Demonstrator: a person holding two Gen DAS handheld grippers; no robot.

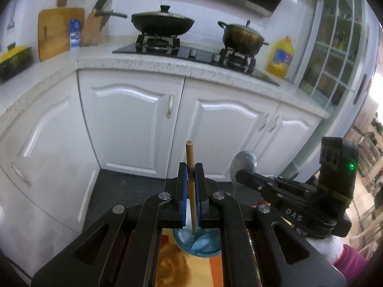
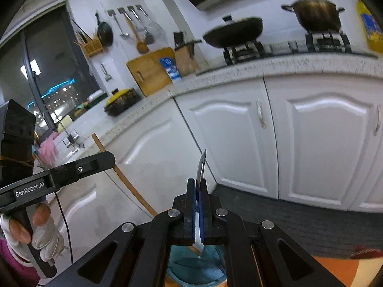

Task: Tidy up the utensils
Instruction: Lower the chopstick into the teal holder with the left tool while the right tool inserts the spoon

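My left gripper (image 1: 190, 167) is shut on a wooden chopstick (image 1: 189, 157) that stands upright, its lower end inside a blue glass cup (image 1: 201, 244) below the jaws. My right gripper (image 2: 197, 184) is shut on a metal spoon (image 2: 201, 165), seen edge-on, its white handle running down into the same cup (image 2: 198, 267). In the left wrist view the right gripper (image 1: 241, 175) reaches in from the right with the spoon bowl (image 1: 243, 165) above it. In the right wrist view the left gripper (image 2: 109, 157) comes in from the left with the chopstick (image 2: 129, 186) slanting down to the cup.
The cup stands on an orange and yellow patterned surface (image 1: 191, 272). White cabinet doors (image 1: 129, 119) and a speckled counter (image 1: 167, 65) lie ahead, with a wok (image 1: 162, 21) and a pot (image 1: 241, 37) on the stove, an oil bottle (image 1: 281, 57) and a cutting board (image 1: 59, 31).
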